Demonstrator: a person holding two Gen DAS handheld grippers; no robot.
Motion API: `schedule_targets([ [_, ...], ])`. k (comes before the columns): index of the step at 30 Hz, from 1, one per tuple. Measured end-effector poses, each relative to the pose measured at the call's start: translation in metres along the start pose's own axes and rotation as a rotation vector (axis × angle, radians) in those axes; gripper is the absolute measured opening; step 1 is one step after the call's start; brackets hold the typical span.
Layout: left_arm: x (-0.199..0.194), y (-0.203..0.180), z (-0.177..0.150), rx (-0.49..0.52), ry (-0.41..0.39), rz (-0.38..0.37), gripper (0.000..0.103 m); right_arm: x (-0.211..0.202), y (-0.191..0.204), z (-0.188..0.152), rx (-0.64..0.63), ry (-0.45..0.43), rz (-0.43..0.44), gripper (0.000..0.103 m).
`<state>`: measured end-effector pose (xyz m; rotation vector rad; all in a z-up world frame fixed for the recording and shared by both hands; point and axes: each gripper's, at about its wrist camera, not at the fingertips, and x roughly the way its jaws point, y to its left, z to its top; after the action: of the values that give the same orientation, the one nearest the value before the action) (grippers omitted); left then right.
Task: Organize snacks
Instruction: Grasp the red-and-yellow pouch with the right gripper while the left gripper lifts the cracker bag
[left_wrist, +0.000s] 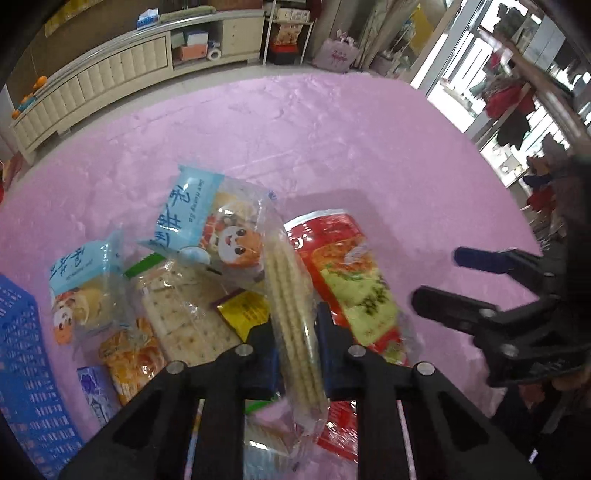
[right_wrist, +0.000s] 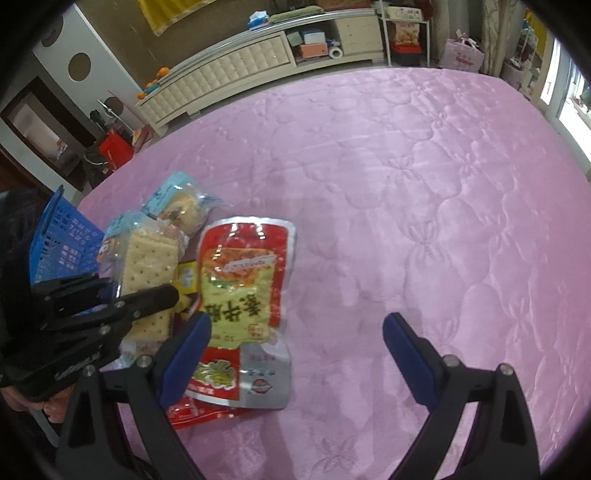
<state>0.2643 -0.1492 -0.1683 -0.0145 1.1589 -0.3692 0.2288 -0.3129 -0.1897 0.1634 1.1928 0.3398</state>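
A heap of snack packs lies on the pink quilted bed cover (left_wrist: 332, 129). My left gripper (left_wrist: 298, 343) is shut on a clear pack of crackers (left_wrist: 291, 295), which stands on its edge between the blue pads. In the right wrist view the same cracker pack (right_wrist: 147, 258) shows its flat face, with the left gripper (right_wrist: 140, 295) clamped on it. A red and green pack (left_wrist: 351, 280) lies just right of it. My right gripper (right_wrist: 297, 325) is open over the bed cover, its left finger above the red and green pack (right_wrist: 240, 280), and nothing is held.
A blue plastic basket (left_wrist: 26, 369) stands at the left of the heap. Two light blue cake packs (left_wrist: 199, 218), a second cracker pack (left_wrist: 181, 314), a small yellow packet (left_wrist: 243, 308) and an orange pack (left_wrist: 129, 354) lie around. A cream cabinet (right_wrist: 240, 62) lines the far wall.
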Motion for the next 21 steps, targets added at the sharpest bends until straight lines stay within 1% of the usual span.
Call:
schedule_targets([
  [4,-0.016,0.01,-0.007,0.005,-0.027,0.032,0.015,0.005,0.009,0.004,0.0,0.024,0.027,0.096],
  [9,-0.027,0.027,-0.013,-0.025,-0.035,0.021,0.015,0.017,0.025,0.011,-0.016,0.074,0.061,0.096],
  [12,-0.029,0.037,-0.017,-0.049,-0.04,0.018,0.015,0.027,0.033,0.017,-0.026,0.101,0.052,0.096],
  [15,-0.034,0.051,-0.02,-0.077,-0.041,-0.002,0.015,0.038,0.04,0.021,-0.048,0.131,0.02,0.096],
  [17,-0.035,0.054,-0.022,-0.079,-0.043,0.006,0.015,0.045,0.044,0.02,-0.06,0.149,0.014,0.096],
  [19,-0.036,0.055,-0.024,-0.075,-0.046,0.01,0.015,0.052,0.045,0.017,-0.063,0.176,0.021,0.092],
  [20,-0.037,0.056,-0.025,-0.072,-0.047,0.004,0.015,0.053,0.047,0.018,-0.075,0.171,0.01,0.089],
  [21,-0.039,0.057,-0.027,-0.069,-0.049,0.001,0.015,0.053,0.05,0.018,-0.099,0.167,-0.013,0.083],
])
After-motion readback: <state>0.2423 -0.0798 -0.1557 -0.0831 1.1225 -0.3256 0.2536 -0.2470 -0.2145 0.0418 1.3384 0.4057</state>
